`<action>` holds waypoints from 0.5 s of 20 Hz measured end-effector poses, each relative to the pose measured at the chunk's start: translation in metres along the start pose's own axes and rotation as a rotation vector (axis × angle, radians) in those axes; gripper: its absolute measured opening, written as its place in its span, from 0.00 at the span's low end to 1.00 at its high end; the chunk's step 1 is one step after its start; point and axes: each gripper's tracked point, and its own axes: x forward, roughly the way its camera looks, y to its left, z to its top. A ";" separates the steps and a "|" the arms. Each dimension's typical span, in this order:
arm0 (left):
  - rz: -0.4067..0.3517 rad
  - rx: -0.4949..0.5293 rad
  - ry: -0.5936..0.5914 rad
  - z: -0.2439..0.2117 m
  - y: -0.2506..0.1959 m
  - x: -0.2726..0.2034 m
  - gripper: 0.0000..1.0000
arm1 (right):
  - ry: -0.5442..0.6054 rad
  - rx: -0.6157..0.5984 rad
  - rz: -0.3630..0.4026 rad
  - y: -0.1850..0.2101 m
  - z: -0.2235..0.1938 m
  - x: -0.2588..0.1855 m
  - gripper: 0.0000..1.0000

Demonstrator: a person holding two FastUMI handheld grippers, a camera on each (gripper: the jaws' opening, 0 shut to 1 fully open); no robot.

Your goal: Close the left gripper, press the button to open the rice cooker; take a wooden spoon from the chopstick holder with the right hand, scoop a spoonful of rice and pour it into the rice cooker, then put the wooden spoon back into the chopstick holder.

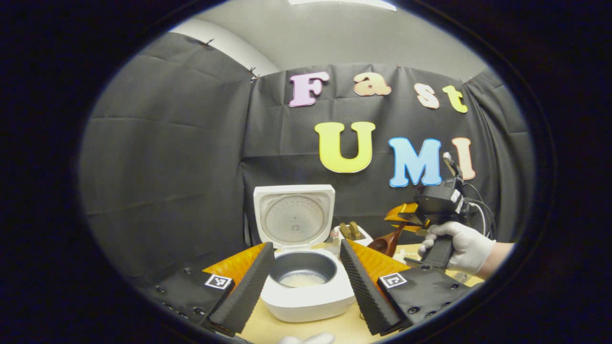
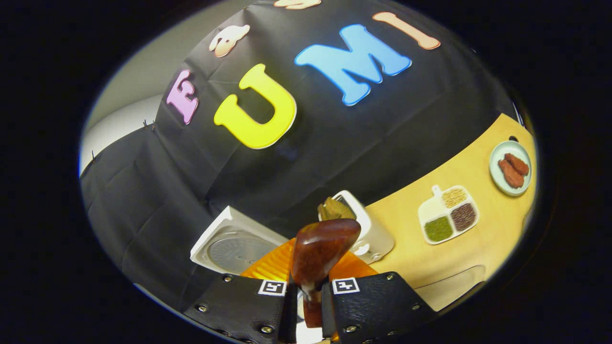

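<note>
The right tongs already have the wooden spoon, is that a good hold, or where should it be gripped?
Keep the hold on the handle. In the right gripper view the right tongs clamp the wooden spoon by its narrow handle, bowl pointing away from the camera. That slim, straight part suits the two fingers; the wide rounded bowl would slip. The side-on approach looks right.

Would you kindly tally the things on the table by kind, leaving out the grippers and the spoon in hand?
Rice cooker: 1
Chopstick holder: 1
Divided tray of grains: 1
Round plate with brown pieces: 1
Total: 4
</note>
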 end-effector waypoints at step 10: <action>-0.099 0.061 -0.003 0.016 -0.102 -0.005 0.96 | -0.181 0.072 -0.279 -0.209 0.109 -0.137 0.20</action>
